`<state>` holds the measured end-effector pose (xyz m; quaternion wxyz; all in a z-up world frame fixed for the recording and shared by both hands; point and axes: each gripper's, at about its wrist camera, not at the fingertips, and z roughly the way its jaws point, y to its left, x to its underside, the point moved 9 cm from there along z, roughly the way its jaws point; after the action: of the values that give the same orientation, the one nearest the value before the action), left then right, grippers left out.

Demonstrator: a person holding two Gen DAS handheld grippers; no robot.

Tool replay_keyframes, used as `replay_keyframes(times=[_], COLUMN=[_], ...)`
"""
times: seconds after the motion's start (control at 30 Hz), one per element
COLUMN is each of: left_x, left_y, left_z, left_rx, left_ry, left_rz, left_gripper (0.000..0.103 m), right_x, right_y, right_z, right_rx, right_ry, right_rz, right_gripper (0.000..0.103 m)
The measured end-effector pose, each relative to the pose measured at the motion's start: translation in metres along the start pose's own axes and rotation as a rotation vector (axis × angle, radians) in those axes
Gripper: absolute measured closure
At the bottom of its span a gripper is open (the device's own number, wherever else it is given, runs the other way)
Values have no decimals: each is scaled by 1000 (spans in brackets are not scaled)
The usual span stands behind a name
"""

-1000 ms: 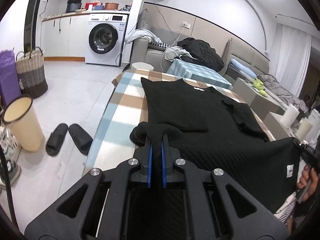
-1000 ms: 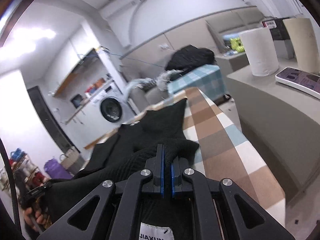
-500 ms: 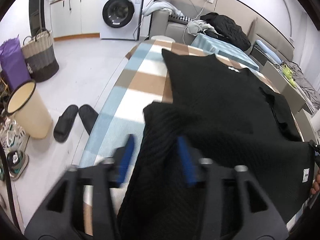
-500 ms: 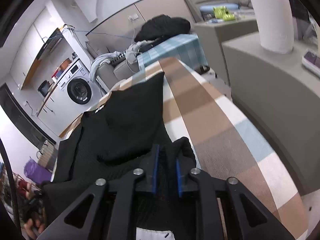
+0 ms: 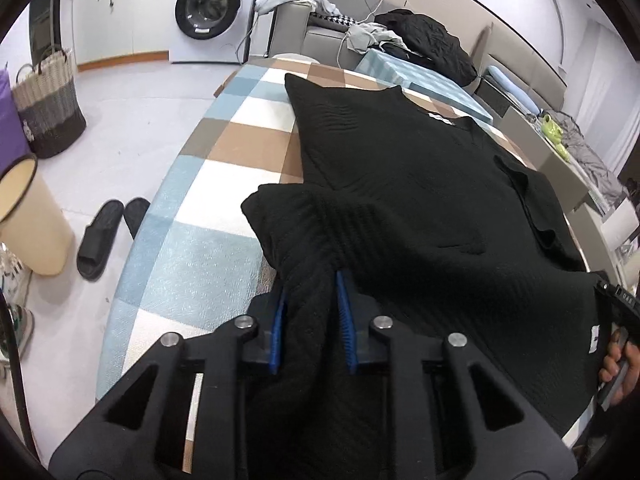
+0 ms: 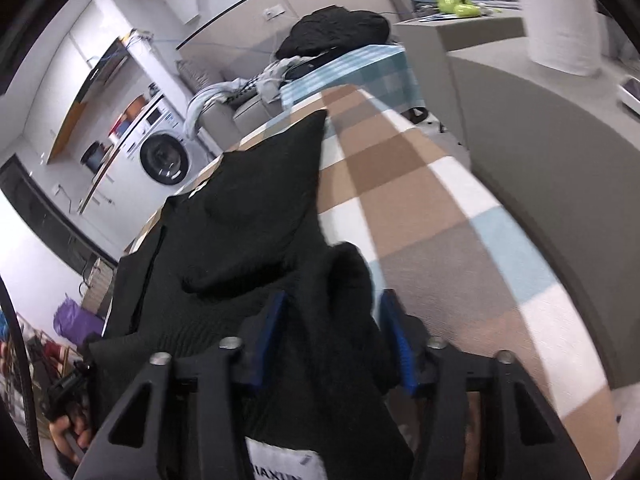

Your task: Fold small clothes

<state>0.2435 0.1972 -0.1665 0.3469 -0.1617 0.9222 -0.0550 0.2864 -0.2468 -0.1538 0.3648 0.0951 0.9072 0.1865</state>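
A black knit garment [image 5: 400, 184] lies spread on the checked tablecloth [image 5: 192, 208], its near hem folded forward over its body. My left gripper [image 5: 310, 304] is at the hem's left corner. A bunch of the fabric sits loosely between its blue pads [image 5: 344, 320], and the jaws are closing. In the right wrist view the same garment [image 6: 248, 220] runs away over the table [image 6: 420, 208]. My right gripper [image 6: 332, 320] is at the other corner, with cloth between its jaws and a gap beside the right pad [image 6: 396, 344]; its jaws are closing too.
Left of the table on the floor are black slippers [image 5: 100, 236], a cream bin [image 5: 28, 216] and a woven basket [image 5: 48, 100]. A washing machine [image 5: 212, 8] and a sofa with clothes [image 5: 420, 40] stand behind. A grey counter [image 6: 540, 128] with a paper roll flanks the right.
Both grippers came forward and down, laying the hem onto the garment. Their jaws, shut on the hem a second ago, opened; the left pair has since narrowed again.
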Motion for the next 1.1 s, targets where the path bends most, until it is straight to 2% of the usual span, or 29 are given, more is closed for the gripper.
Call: replay_keyframes(times=[0.07,0.1,0.5,0.67,0.77,0.83,0.87,0.9,0.93,1.0,1.1], left_x=[2,4,44,41,42,45,47,49,53,58,68], left_y=[-3,-4,-10,-1,5,8,10,11,12,14,17], left_z=[-3,-5,-62,-58,-57,-60,-64,-67,-71,-78,-88], left_rx=[-10,-9,16,14,8,3,-8,-17,-24,-26,-28], left_ry=[-4,-5,-36,-25,-13,-8,-11,-14,-17,-23,-25], left_rz=[17,23,84,65,48,51,59,63,68,66,70], left_gripper=[87,87,95,95,90,85,82,74,65,57,56], right_x=[1,3,24,21,19,21,22,23,25,32,41], right_y=[8,9,6,4,3,6,7,6,5,2,-8], right_z=[2,3,-26,-14,-13,-20,-26,-33,-39,-54,-71], right_rx=[-38,-37,-50,-34,-33,-69,-91,-95,-95,-96,-81], right_ry=[6,22,60,82,85,77,64,48,36,17,-15], right_rz=[-13,-19,-65,-60,-46,-39,-36,-35,-39,-54,-41], right_gripper=[88,89,91,90,82,68,55,49,49,49,47])
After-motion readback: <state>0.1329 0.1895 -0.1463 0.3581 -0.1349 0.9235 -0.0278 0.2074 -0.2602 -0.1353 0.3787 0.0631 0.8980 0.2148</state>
